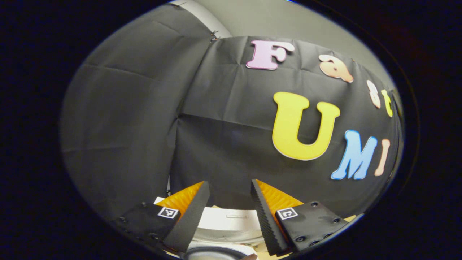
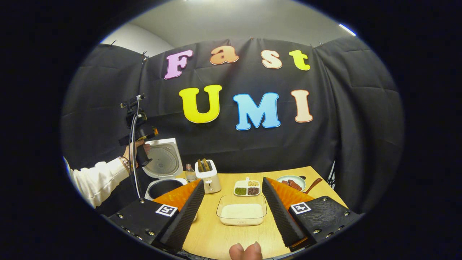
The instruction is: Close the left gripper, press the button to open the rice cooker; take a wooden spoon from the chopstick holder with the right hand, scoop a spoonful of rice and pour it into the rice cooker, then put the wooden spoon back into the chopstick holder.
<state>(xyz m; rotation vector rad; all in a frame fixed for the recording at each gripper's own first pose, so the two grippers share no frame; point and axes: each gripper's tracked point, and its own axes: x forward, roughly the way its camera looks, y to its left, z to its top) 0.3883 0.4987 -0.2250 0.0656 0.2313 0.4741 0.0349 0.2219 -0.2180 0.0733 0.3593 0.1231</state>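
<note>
On the table's far left, in the right gripper view, the rice cooker [image 2: 163, 169] stood w/ its lid already swung up, inner pot exposed. So the button step looked done. A hand in a white sleeve [image 2: 99, 180] held the left gripper [image 2: 139, 139] up beside the raised lid, prob. lifted clear so the pot mouth stayed free for pouring; from that angle I couldn't tell its finger spacing. In the left gripper view its own jaws stood apart w/ nothing between them, the left gripper [image 1: 230, 213] aimed mostly at the wall, w/ the white cooker [image 1: 231, 225] just below the fingertips.

The right gripper [image 2: 232, 207] hung over the near edge of the wooden table [image 2: 216, 234], jaws wide apart, empty. It faced the clear tray of rice [image 2: 241, 213] straight ahead, near it. The chopstick holder [image 2: 208, 176] sat behind that, between cooker & a small divided dish of grains [image 2: 247, 187]; wooden handles stuck up out of the holder, handy for a top-down pinch. Couldn't tell which one was the spoon. A plate [image 2: 291, 182] lay far right, out of the way.

Judged next: the right gripper reaches for the holder & takes the spoon; scoop, pour & return not yet begun.
</note>
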